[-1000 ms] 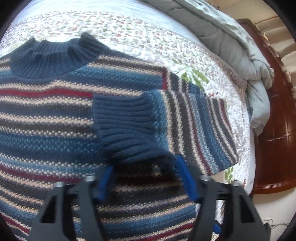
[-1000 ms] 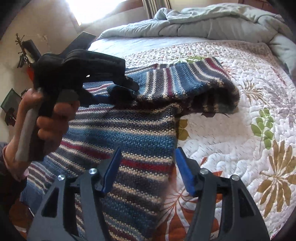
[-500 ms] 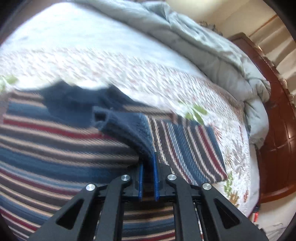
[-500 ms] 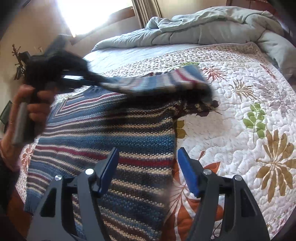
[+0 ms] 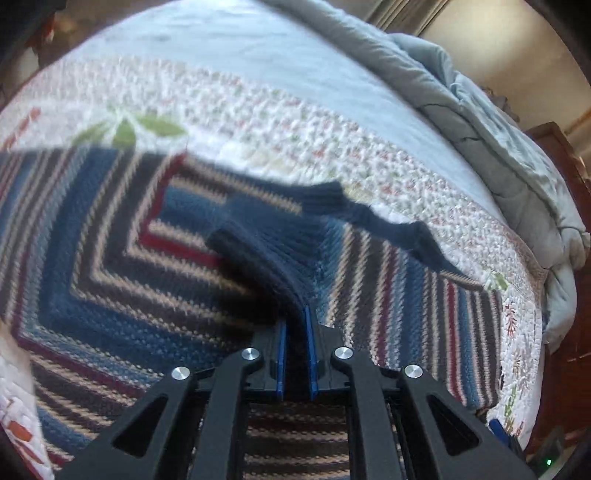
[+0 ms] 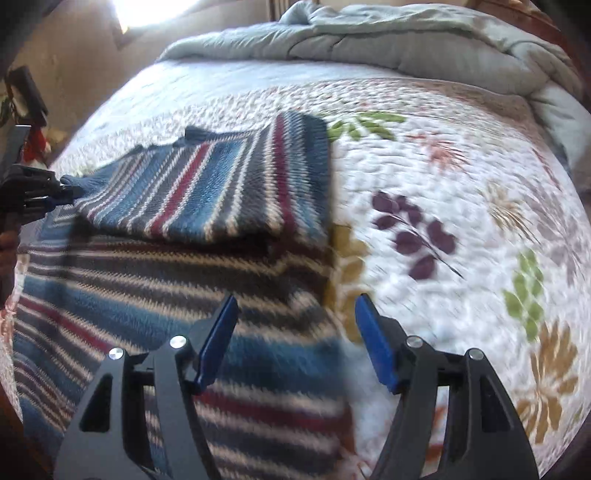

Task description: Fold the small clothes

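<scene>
A small striped knit sweater [image 5: 110,266] in blue, red, cream and grey lies flat on the bed quilt [image 5: 258,110]. My left gripper [image 5: 295,325] is shut on the navy ribbed cuff [image 5: 266,254] of one sleeve and holds it across the sweater's body. In the right wrist view the sleeve [image 6: 207,192] stretches leftward over the sweater [image 6: 147,295] to the left gripper [image 6: 55,194]. My right gripper [image 6: 295,325] is open and empty, low over the sweater's right edge.
A floral quilt [image 6: 443,221] covers the bed. A bunched grey-blue duvet [image 6: 388,48] lies along the far side, and also shows in the left wrist view [image 5: 517,155]. A dark wooden bed frame [image 5: 569,332] stands at the right. A bright window [image 6: 147,11] is behind.
My left gripper closed on the sleeve cuff and carried it leftward across the sweater, laying the sleeve over the body. My right gripper stayed open and shifted slightly over the sweater's edge.
</scene>
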`<state>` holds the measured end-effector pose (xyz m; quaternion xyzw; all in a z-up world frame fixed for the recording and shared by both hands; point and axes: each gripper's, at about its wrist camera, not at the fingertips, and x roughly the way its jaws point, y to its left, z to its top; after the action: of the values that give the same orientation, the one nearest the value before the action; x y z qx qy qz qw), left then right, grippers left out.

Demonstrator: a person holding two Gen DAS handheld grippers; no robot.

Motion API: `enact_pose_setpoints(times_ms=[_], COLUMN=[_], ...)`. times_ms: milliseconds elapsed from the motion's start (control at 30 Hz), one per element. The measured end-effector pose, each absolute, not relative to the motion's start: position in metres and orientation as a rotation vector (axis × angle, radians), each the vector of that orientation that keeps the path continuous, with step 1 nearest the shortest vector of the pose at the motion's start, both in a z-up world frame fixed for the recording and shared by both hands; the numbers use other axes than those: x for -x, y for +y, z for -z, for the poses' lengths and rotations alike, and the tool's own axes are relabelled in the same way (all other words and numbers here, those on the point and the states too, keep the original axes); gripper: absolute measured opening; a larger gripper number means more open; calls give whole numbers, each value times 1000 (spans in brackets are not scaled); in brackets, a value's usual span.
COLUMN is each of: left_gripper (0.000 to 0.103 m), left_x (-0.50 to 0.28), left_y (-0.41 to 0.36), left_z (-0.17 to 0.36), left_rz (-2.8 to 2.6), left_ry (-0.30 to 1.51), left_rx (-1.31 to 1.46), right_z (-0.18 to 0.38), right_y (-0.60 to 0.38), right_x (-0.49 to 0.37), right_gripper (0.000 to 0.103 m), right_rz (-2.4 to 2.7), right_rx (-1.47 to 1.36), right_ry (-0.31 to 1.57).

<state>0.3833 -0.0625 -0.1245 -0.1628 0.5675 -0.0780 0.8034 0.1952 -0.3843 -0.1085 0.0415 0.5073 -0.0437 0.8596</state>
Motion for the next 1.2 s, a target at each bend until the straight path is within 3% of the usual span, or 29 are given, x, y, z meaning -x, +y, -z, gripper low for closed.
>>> enact_pose_setpoints(times_ms=[100, 167, 267, 367, 533, 633, 667, 833, 1200], left_gripper=[10, 12, 19, 28, 30, 57, 61, 62, 61], left_x=[-382, -382, -382, -382, -379, -367, -362, -347, -384], left_y=[-64, -69, -67, -59, -55, -43, -38, -10, -40], left_z=[135, 137, 137, 143, 143, 123, 116, 98, 130], left_rz=[171, 174, 172, 142, 147, 135, 131, 105, 149], left_ry=[1215, 1206, 1199, 1199, 1210, 1187, 1168, 1129, 1241], left_rx=[315, 287, 264, 261, 262, 260, 247, 267, 395], right_z=[117, 119, 123, 130, 132, 122, 117, 102, 89], right_y=[-380, -385, -404, -417, -407, -406, -406, -397, -353], right_x=[-218, -227, -232, -229, -229, -216, -209, -180, -151], right_gripper=[65, 53, 46, 46, 46, 50, 51, 54, 58], right_rz=[140, 160, 197, 234, 266, 202, 196, 170, 92], right_rx=[-34, -50, -101, -140, -96, -173, -182, -223, -218], right_ry=[1082, 1086, 1100, 1129, 1142, 1123, 1113, 1073, 1024])
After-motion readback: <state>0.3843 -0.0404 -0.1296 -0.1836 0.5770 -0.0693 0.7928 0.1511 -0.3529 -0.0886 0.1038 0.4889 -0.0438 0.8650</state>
